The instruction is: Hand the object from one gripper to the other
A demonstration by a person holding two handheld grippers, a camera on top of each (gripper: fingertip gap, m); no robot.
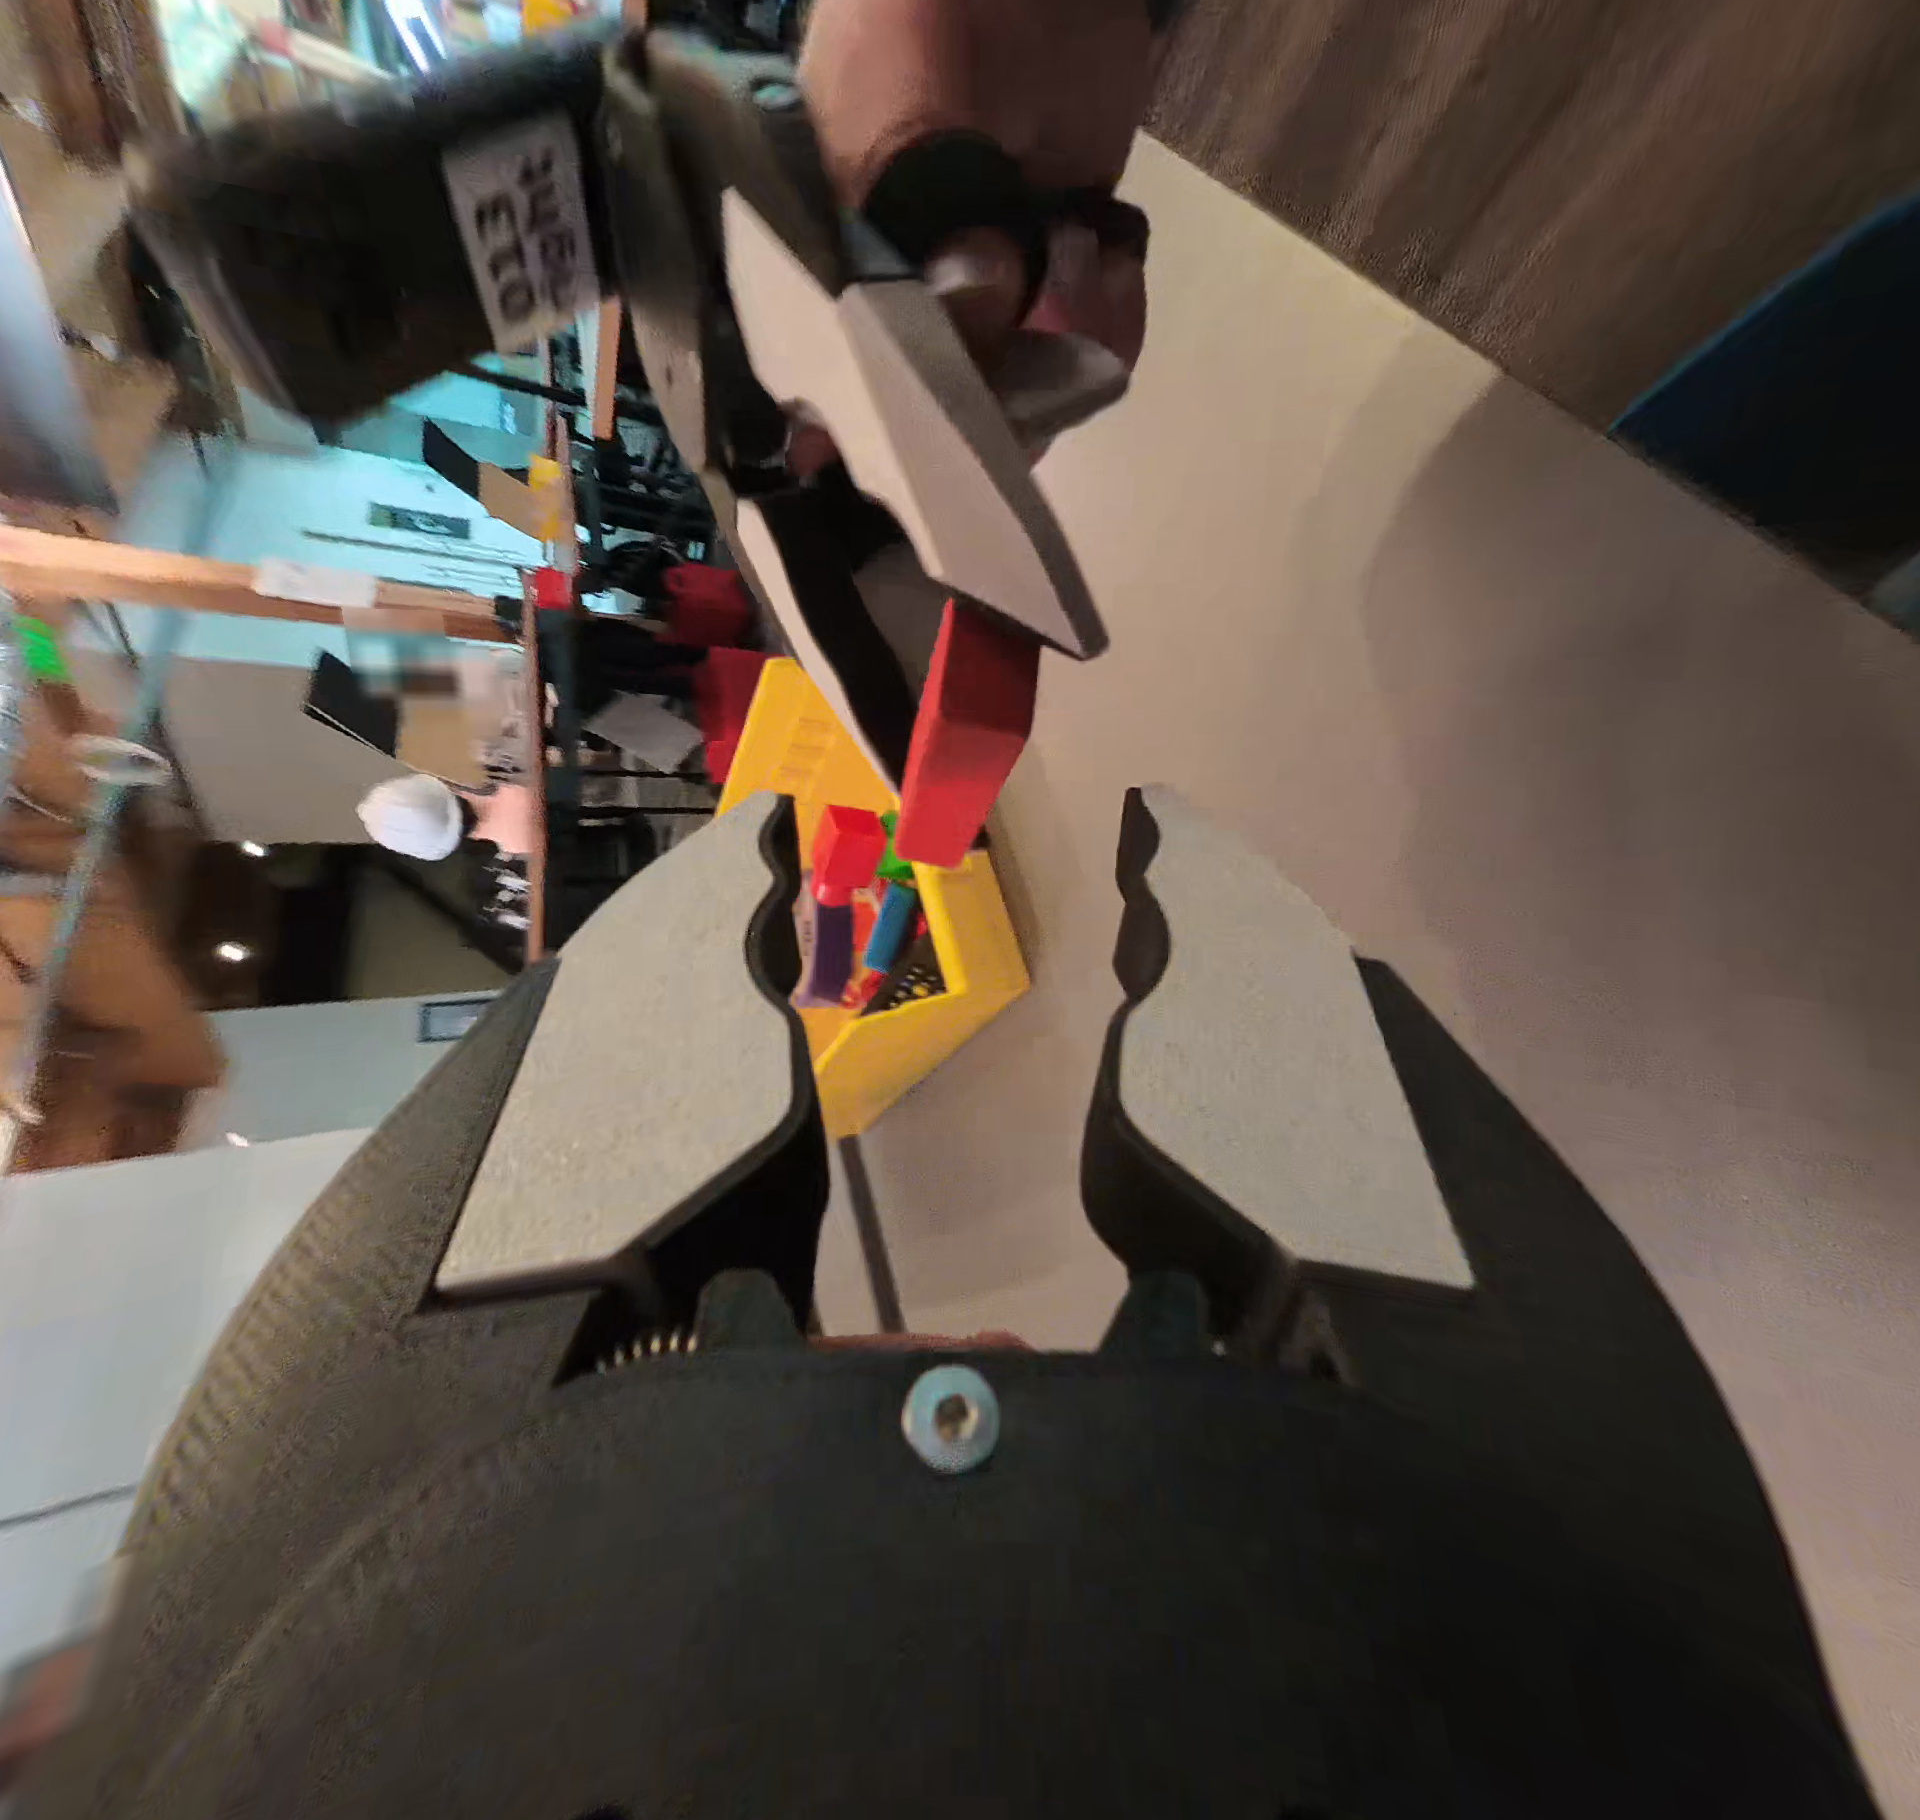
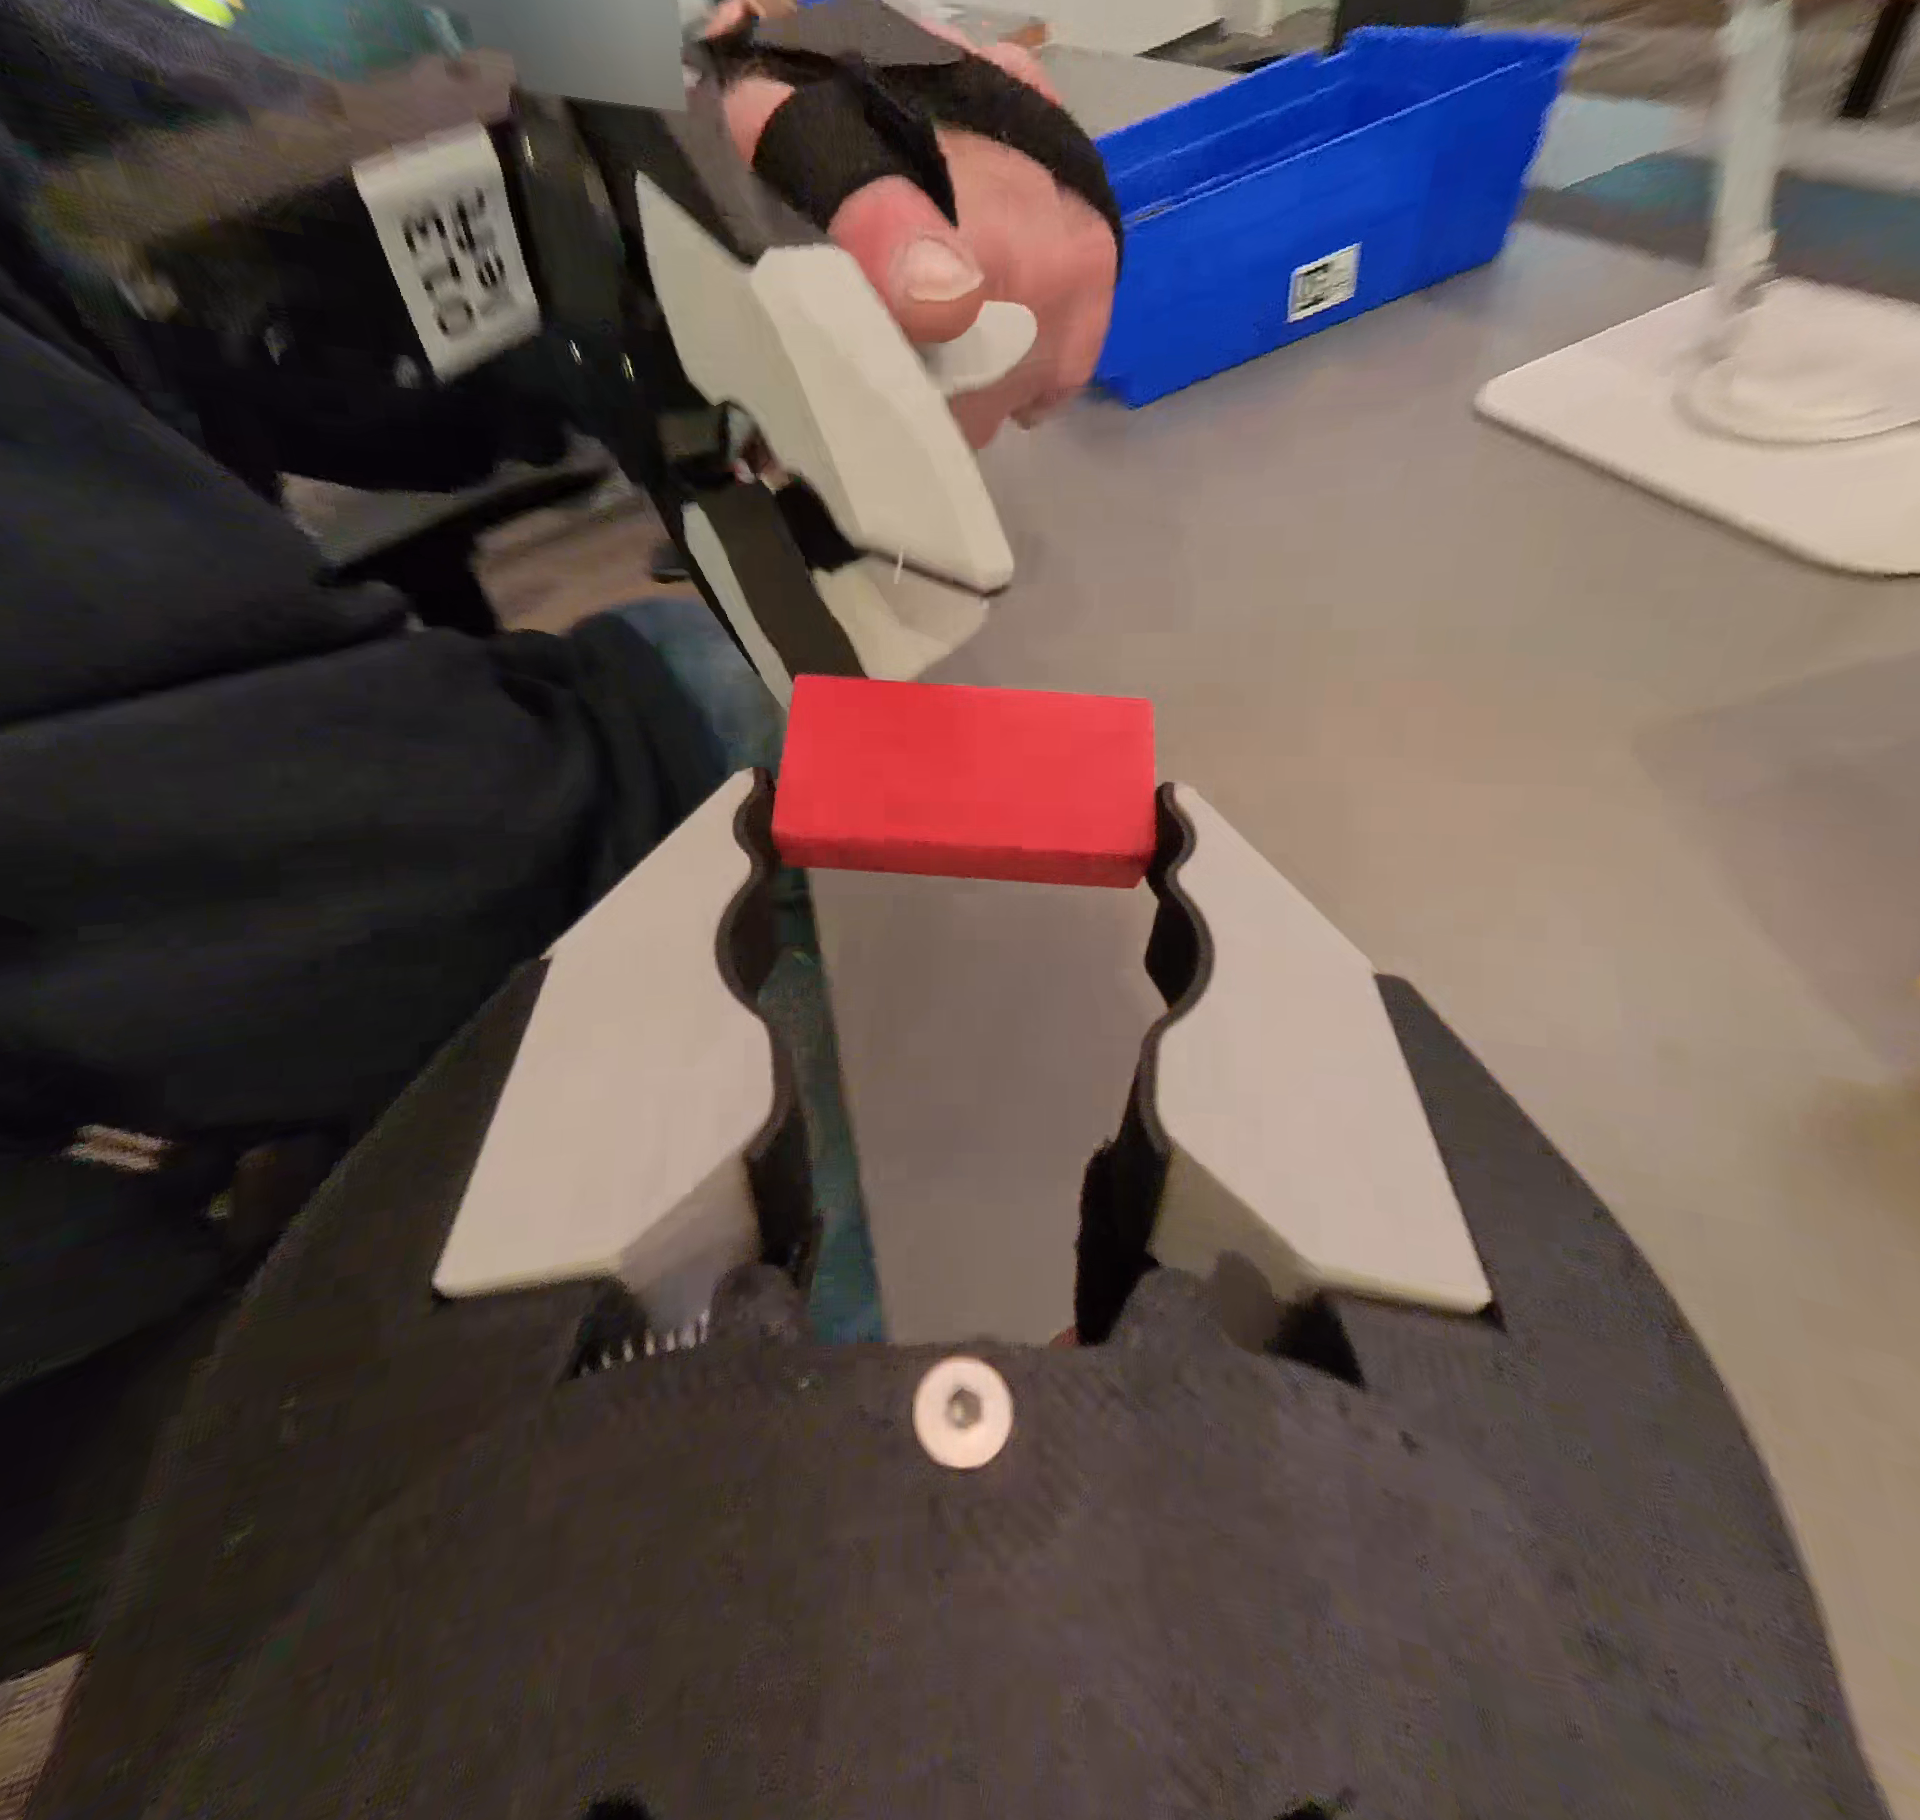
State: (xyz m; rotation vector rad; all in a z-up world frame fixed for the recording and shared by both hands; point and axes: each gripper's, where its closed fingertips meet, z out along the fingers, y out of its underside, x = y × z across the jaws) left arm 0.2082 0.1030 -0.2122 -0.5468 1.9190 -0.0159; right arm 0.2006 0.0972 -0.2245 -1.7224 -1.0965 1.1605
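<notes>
A red rectangular block (image 2: pixel 961 783) is clamped flat between the fingertips of my right gripper (image 2: pixel 961 820), held above the grey table. In the left wrist view the same block (image 1: pixel 966 731) hangs in the right gripper (image 1: pixel 977 700), just beyond and above my left gripper's tips. My left gripper (image 1: pixel 956 825) is open and empty, its jaws wide apart and short of the block. The left gripper also shows in the right wrist view (image 2: pixel 977 596), held by a hand just behind the block and apart from it.
A yellow bin (image 1: pixel 935 1022) holding several coloured blocks sits on the table behind the block. A blue bin (image 2: pixel 1330 201) stands at the far right of the table (image 2: pixel 1455 731). A white stand base (image 2: pixel 1714 440) is at right. A person's dark sleeve (image 2: pixel 260 731) fills the left.
</notes>
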